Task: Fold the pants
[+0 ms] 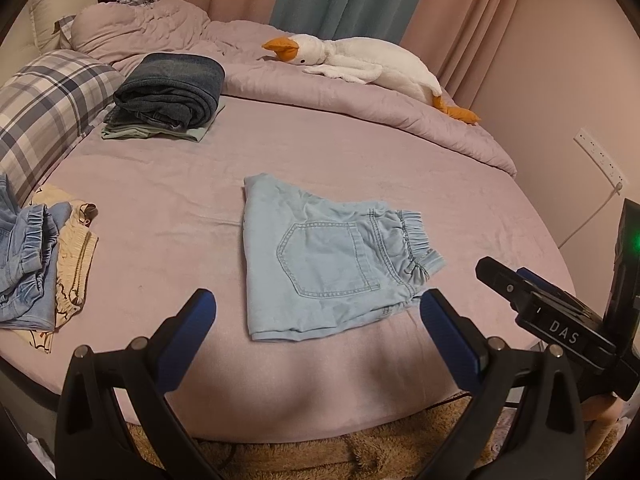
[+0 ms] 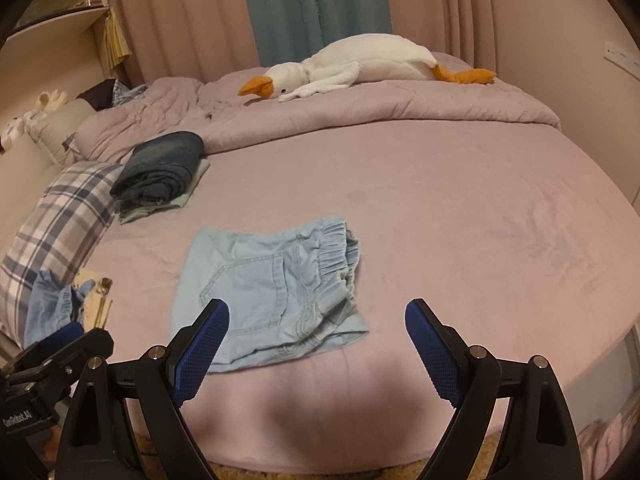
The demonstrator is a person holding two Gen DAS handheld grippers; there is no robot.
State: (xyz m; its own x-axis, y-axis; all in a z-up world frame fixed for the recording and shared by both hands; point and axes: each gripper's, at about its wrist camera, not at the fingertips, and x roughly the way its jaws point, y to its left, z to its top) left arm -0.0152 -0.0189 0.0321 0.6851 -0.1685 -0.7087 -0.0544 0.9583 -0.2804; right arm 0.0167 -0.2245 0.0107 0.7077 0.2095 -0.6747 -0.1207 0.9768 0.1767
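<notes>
On right tool (image 1: 505,286), "DAS", pants (image 1: 324,262) nearby

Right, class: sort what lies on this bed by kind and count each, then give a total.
Light blue denim shorts, spread out: 1
Folded dark jeans, atop a folded green garment: 2
Heap of unfolded clothes: 1 heap, pieces inside cannot be counted
Plaid pillow: 1
Plush goose: 1
Total: 6

Light blue denim shorts (image 1: 320,260), folded in half, lying flat, back pocket up, elastic waistband to the right, on a pink bed (image 1: 360,152)
</notes>
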